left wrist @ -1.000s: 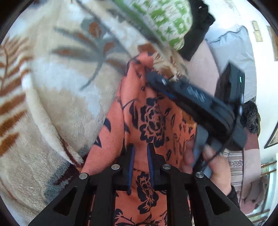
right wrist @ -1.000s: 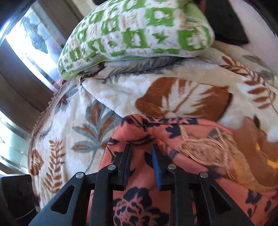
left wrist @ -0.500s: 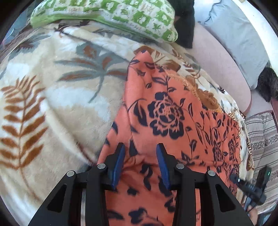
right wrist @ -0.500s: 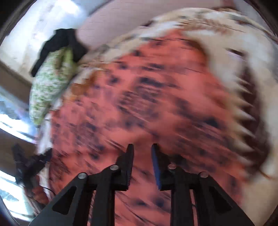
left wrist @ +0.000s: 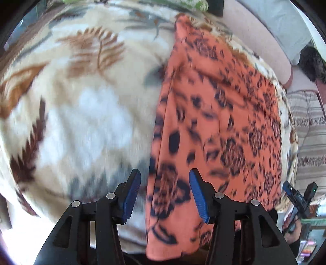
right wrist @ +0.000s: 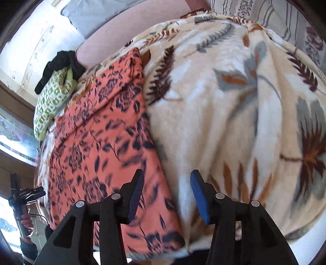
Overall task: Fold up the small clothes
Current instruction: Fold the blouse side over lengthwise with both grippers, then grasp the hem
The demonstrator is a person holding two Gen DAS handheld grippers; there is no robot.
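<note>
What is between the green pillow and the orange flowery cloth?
Only the leaf-print blanket: in the right wrist view a narrow strip of it separates the green pillow from the orange cloth.

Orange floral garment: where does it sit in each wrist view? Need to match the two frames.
Left wrist: the orange floral garment fills centre to right, a long strip running from the top down to the bottom edge between the fingers.
Right wrist: it lies left of centre, running from upper middle to the bottom beside the left finger.
Shared landmark: the green patterned pillow, top edge in the left view, left side in the right.
</note>
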